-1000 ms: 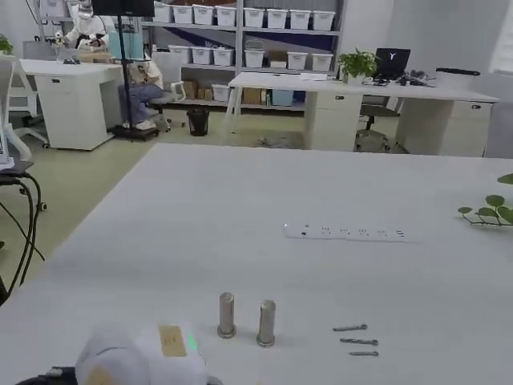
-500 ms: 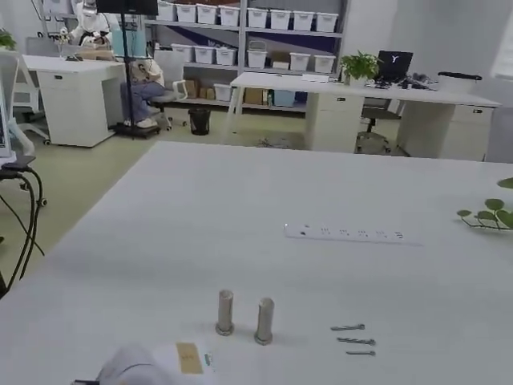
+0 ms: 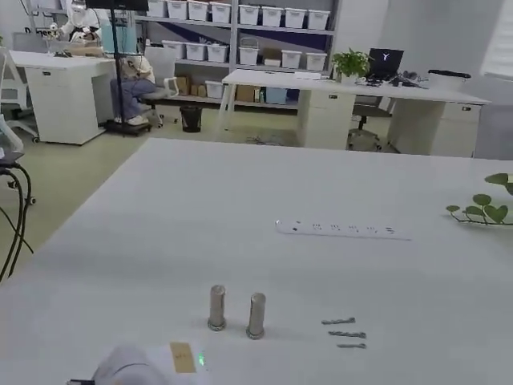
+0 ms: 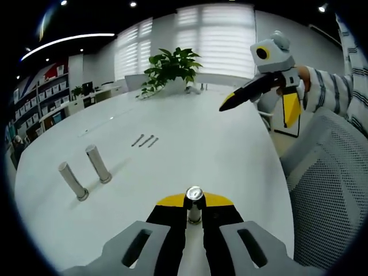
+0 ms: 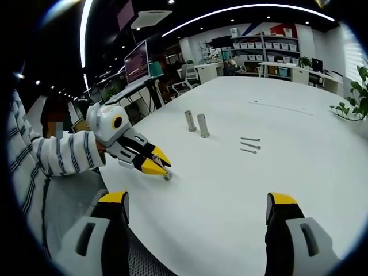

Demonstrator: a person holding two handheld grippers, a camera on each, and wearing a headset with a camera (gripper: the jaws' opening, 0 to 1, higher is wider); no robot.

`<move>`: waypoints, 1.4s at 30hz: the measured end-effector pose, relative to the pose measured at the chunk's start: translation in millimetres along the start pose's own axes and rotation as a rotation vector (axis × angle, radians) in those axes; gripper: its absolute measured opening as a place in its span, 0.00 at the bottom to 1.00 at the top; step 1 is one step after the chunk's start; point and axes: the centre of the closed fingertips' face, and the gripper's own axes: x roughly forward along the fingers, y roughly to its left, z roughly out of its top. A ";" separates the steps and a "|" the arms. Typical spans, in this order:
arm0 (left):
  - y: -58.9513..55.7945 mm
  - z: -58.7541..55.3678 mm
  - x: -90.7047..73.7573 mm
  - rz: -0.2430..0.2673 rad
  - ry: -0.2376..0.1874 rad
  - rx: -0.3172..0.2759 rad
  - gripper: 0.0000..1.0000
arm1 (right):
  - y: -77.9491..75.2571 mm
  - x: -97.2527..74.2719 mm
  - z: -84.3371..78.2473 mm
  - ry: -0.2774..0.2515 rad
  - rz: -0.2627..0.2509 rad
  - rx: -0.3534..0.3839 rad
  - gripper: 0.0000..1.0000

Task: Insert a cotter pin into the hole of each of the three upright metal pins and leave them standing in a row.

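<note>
One white table [image 3: 160, 241] carries everything. Left gripper [image 4: 194, 206] jaws pinch one metal pin [image 4: 194, 195] upright near the table edge, probably to stand it in row with the two upright pins [image 3: 216, 307]. Right gripper [image 5: 198, 200] jaws are spread wide and empty, likely free for the three cotter pins [image 3: 346, 334] lying just beside the upright pair. No writing is readable, and the yellow sticker [image 3: 183, 357] is blurred.

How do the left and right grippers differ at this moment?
The left gripper is shut on a metal pin; the right gripper is open and holds nothing. The left's fingers sit low at the table; the right's fingers are spread wide, higher above it. Both have black, yellow-tipped fingers.
</note>
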 end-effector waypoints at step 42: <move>5.9 2.8 -16.7 0.039 -0.004 -0.065 0.29 | 4.9 3.8 -8.3 0.034 0.004 0.011 0.97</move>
